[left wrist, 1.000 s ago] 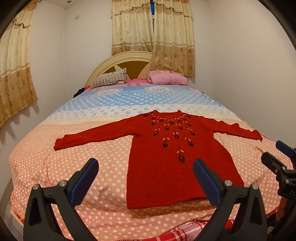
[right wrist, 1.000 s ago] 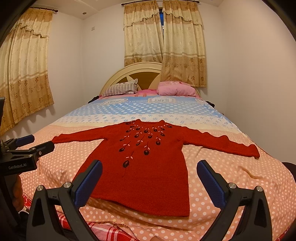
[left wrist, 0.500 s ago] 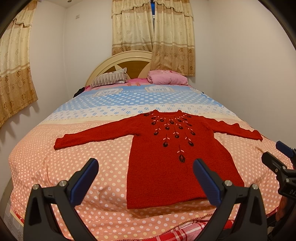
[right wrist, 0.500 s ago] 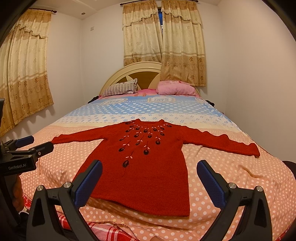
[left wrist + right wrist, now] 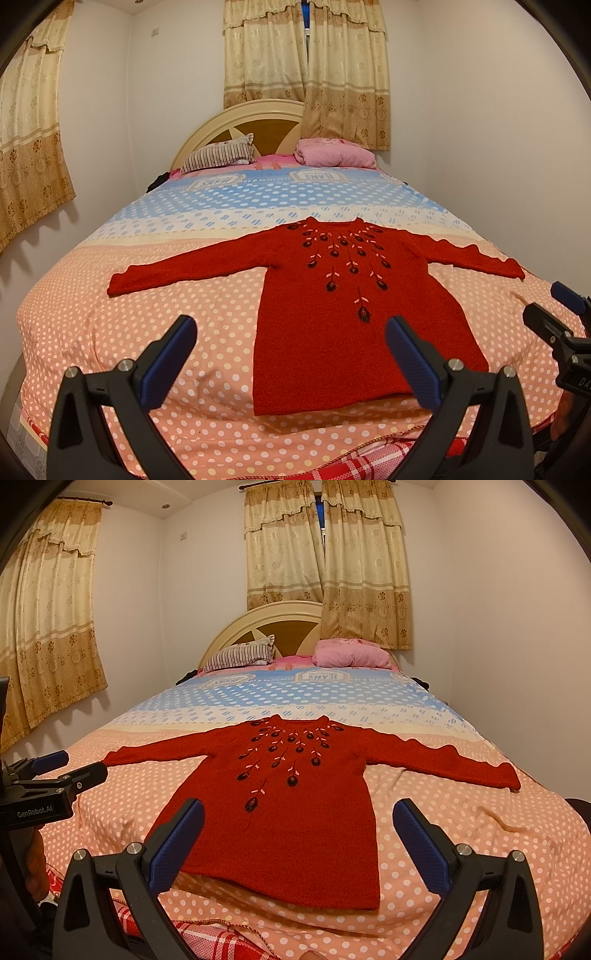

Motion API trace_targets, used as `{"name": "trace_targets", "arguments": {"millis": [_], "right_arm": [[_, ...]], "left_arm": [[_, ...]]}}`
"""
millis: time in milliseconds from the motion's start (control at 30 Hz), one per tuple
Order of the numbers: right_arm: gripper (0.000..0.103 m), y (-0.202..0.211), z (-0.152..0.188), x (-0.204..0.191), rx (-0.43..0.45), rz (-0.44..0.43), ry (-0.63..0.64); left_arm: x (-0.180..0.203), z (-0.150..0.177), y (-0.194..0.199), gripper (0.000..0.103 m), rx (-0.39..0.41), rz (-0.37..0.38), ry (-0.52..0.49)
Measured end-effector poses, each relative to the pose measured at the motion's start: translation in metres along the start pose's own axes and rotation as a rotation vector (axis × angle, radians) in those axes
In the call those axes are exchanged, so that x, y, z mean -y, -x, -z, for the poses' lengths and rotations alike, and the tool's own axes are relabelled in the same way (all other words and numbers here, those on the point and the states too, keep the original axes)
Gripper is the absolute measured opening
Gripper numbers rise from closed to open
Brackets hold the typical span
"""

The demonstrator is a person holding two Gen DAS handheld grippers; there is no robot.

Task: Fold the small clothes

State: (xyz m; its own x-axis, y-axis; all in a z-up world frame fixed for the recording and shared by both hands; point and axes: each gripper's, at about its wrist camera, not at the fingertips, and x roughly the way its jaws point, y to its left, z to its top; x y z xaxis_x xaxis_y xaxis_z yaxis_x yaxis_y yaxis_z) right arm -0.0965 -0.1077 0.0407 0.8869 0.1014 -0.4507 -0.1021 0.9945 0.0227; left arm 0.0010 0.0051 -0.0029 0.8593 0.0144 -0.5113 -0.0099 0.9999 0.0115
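just past the fingers of both grippers, on the polka-dot bedspread [image 5: 155, 332], a small red knitted sweater [image 5: 332, 332] lies flat, front up, both sleeves stretched straight out to the sides. its hem is the edge nearest the grippers and its neck points away toward the headboard [image 5: 266, 122]. dark embroidered flowers with pink leaves fan down from the collar.

the left gripper [image 5: 288, 354] hangs above the foot of the bed with its blue-padded fingers [image 5: 168, 360] spread wide and nothing between them. its right-hand finger sits in front of the lower right part of the sweater's body, its left-hand finger in front of bare bedspread, so the sweater's left edge falls in the gap between them. none of the fingers touch the cloth.

the right gripper [image 5: 297, 843] is likewise wide apart and empty. the sweater's hem lies between and beyond its fingers, the left-hand one overlapping the lower left corner in view.

each gripper shows at the edge of the other's view. a hand [image 5: 35, 864] wraps the left gripper's handle.

far beyond the fingers, a striped pillow [image 5: 218, 157] and a pink pillow [image 5: 334, 155] rest against the headboard, with beige curtains [image 5: 306, 70] hanging behind.
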Motion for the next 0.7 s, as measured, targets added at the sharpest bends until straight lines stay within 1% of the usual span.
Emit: {"name": "trace_targets", "arguments": {"millis": [700], "right_arm": [[0.102,-0.0024,0.0040,-0.0025,-0.013,-0.017,-0.007]], "left_arm": [[-0.0009,0.0041,-0.0028,0.103,-0.007,0.000,0.003]]}}
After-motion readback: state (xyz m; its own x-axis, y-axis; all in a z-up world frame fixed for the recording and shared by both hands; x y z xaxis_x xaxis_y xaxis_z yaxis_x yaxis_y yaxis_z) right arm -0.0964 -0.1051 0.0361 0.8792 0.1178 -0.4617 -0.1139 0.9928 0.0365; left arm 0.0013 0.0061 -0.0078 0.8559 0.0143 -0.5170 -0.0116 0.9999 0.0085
